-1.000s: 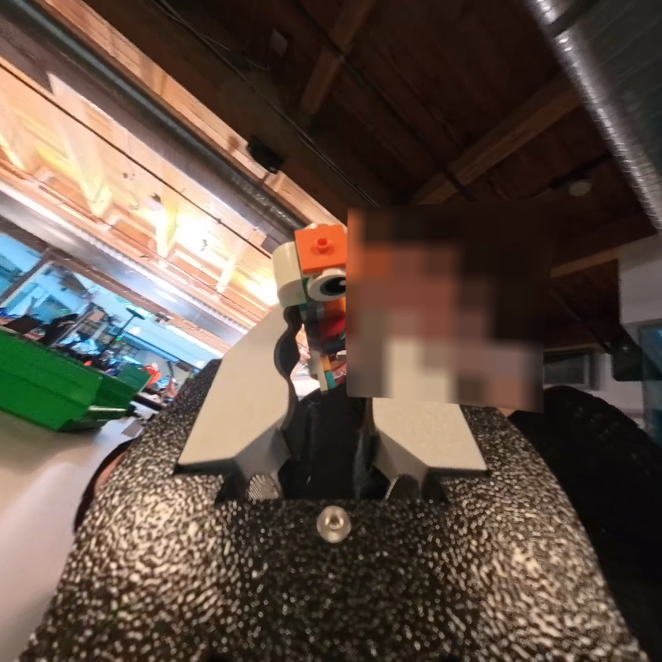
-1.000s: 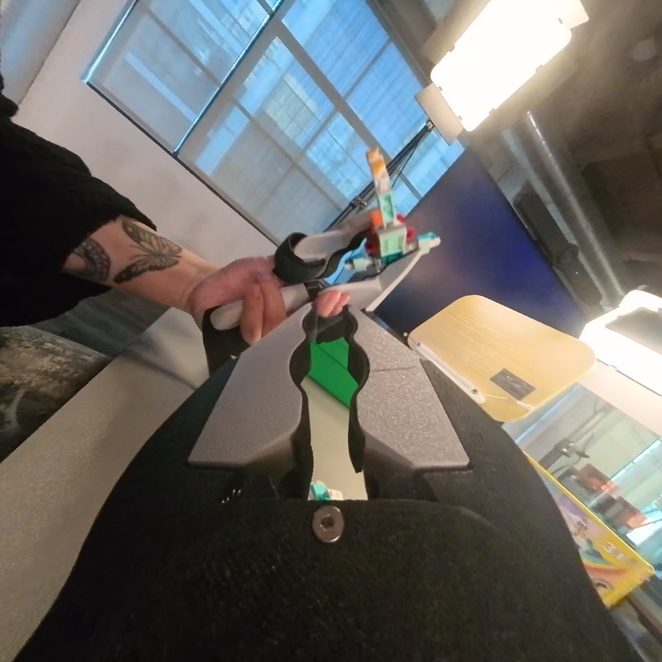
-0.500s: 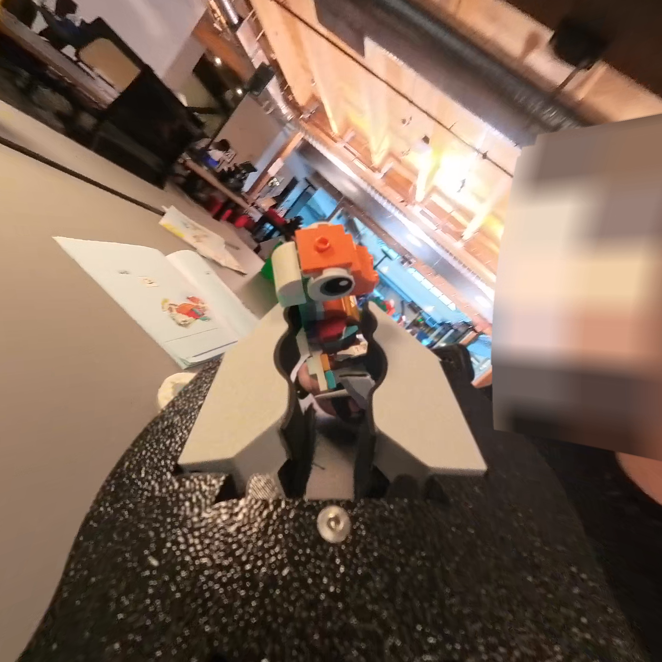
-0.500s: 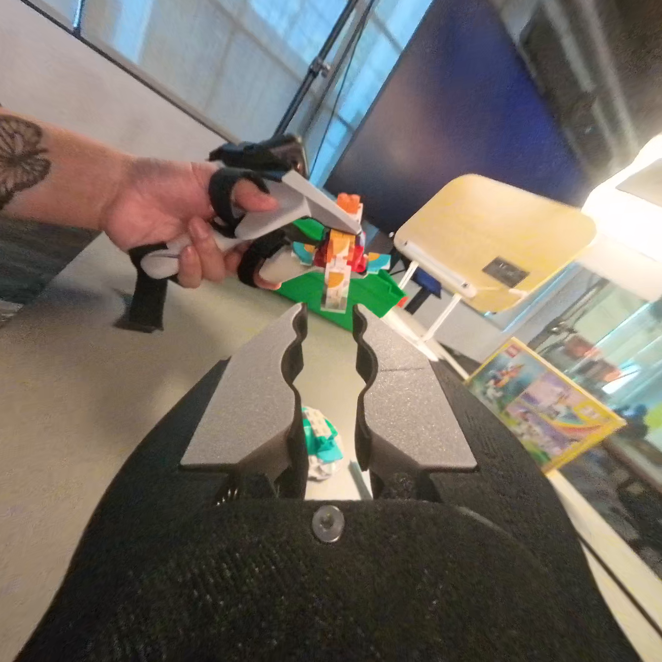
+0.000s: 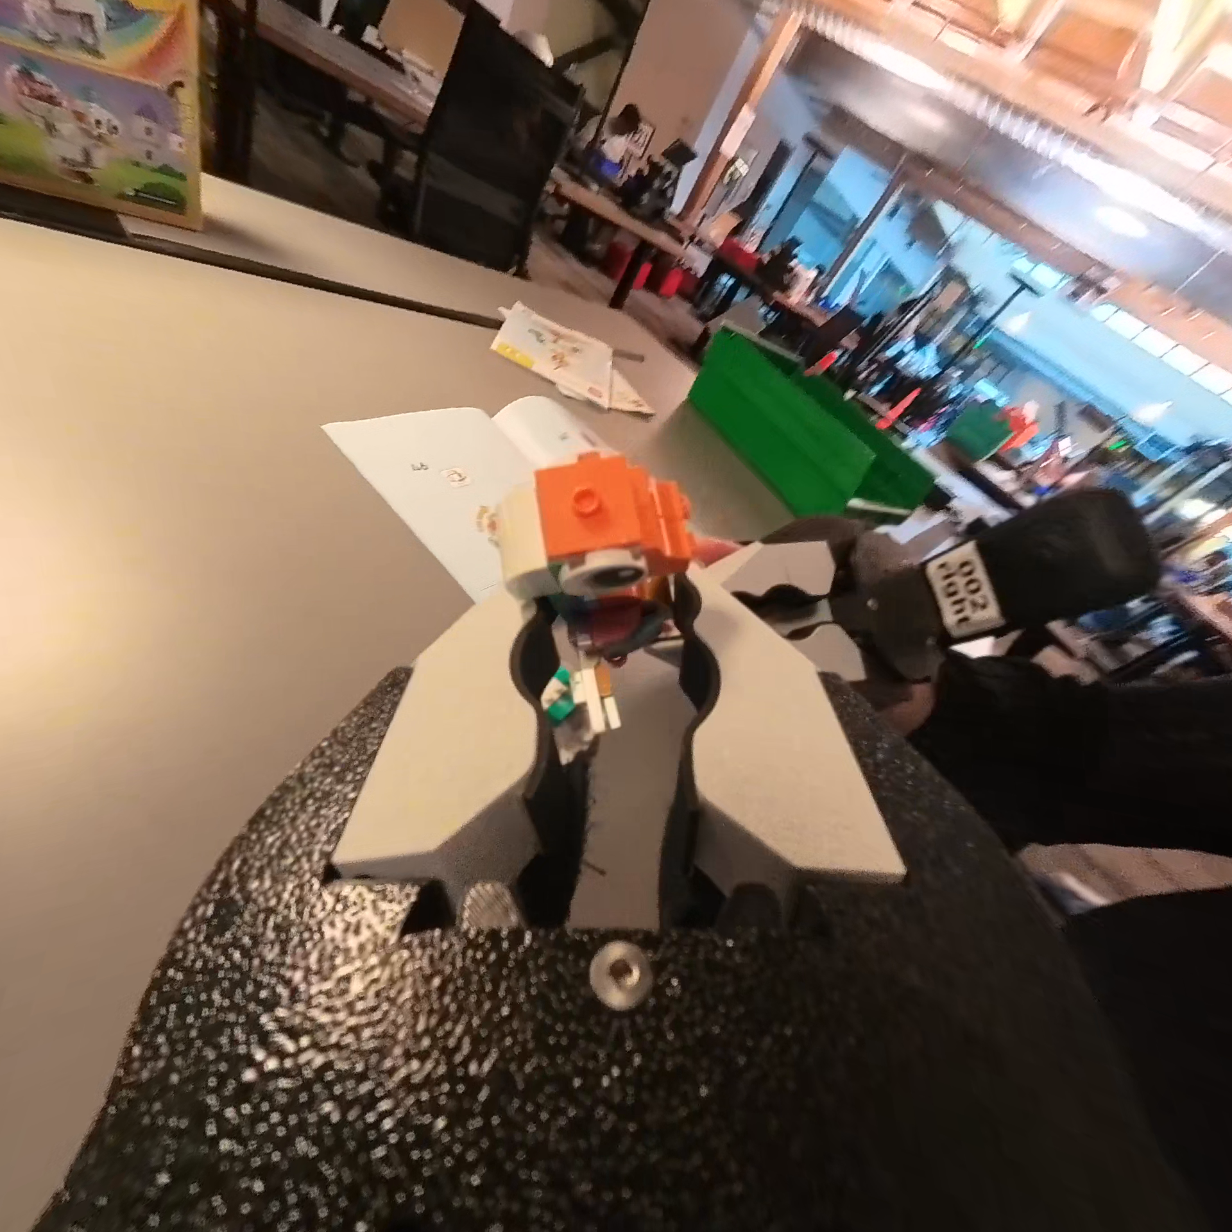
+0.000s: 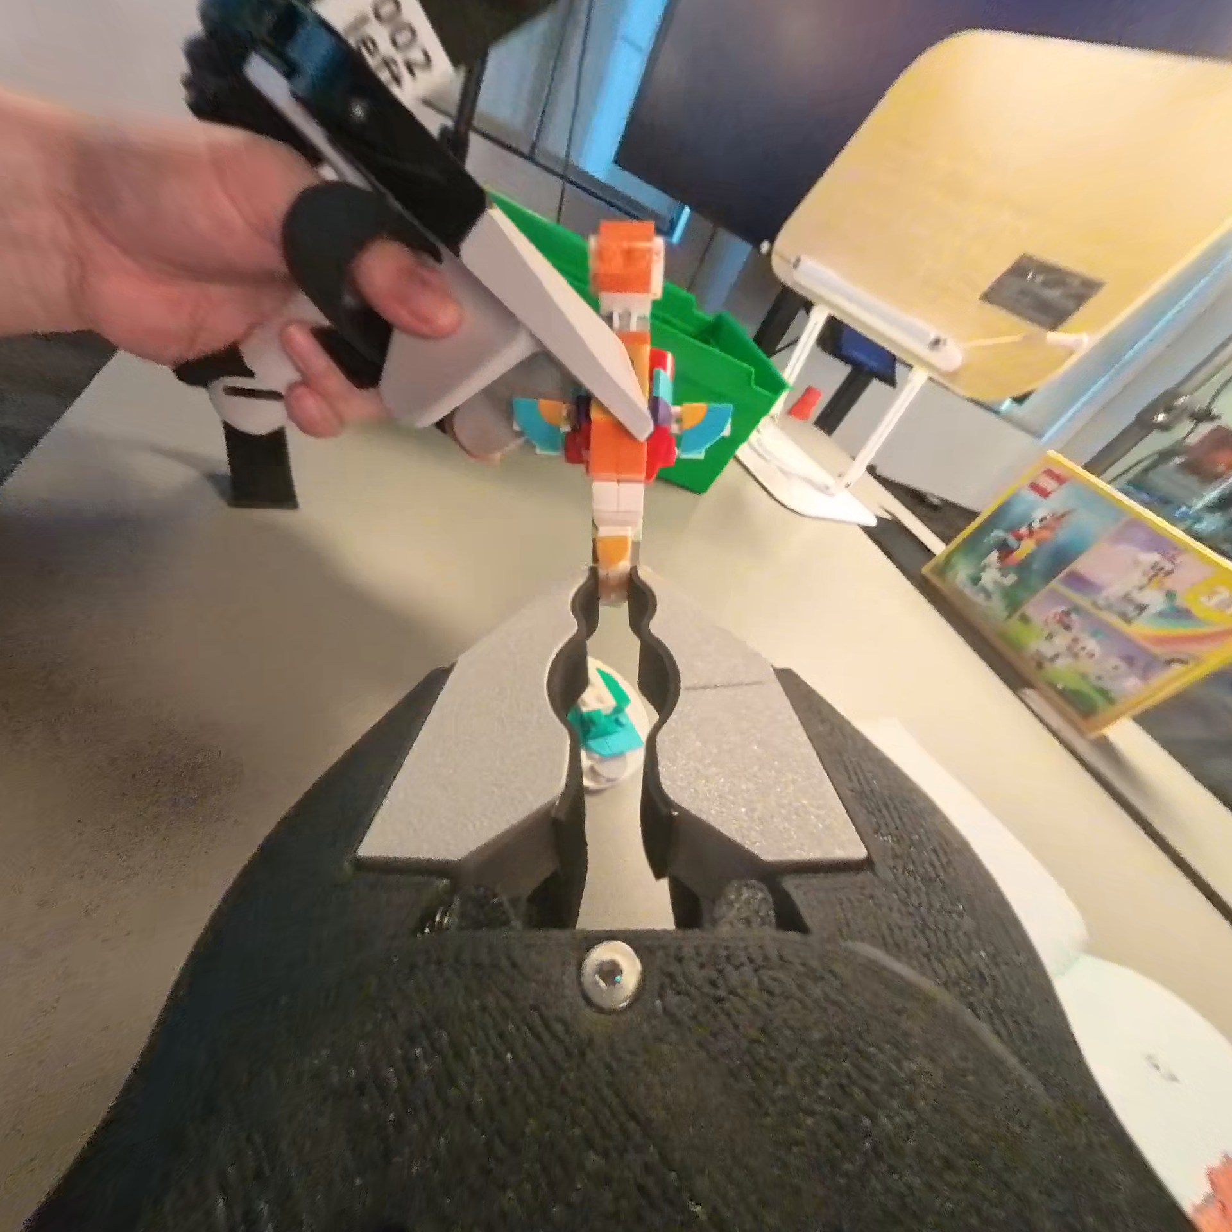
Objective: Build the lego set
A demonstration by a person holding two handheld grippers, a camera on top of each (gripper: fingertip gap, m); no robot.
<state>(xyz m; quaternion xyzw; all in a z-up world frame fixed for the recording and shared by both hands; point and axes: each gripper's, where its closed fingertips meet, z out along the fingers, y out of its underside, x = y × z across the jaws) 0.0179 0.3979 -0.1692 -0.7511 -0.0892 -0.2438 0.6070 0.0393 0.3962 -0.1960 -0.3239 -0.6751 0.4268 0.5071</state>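
The lego model [image 5: 600, 527] is a small figure with an orange head, a white snout and one eye showing. My left gripper [image 5: 600, 600] is shut on its body and holds it above the grey table [image 5: 200, 467]. In the right wrist view the model [image 6: 620, 453] stands upright, with teal wings and red parts at mid-body, where the left gripper [image 6: 637, 417] clamps it. My right gripper [image 6: 613, 583] is shut on the model's lower orange-and-white end. It also shows in the left wrist view [image 5: 767, 597], just right of the model. A small teal-and-white lego piece [image 6: 603, 723] lies on the table under my right fingers.
A green bin [image 6: 707, 380] stands behind the model and shows in the left wrist view [image 5: 787, 427]. An open instruction booklet [image 5: 433, 467] and a leaflet [image 5: 567, 353] lie on the table. The lego box [image 6: 1093, 587] stands at the right. A pale wooden stand [image 6: 1000, 200] is beyond. Spacing between my two grippers at the tips: around 4 cm. The small teal-and-white lego piece [image 6: 603, 723] is about 6 cm from my right fingertips.
Both grippers have swung down from pointing at the ceiling towards the table. My right gripper has moved up to the model and shut on its lower end. The left still holds the model.
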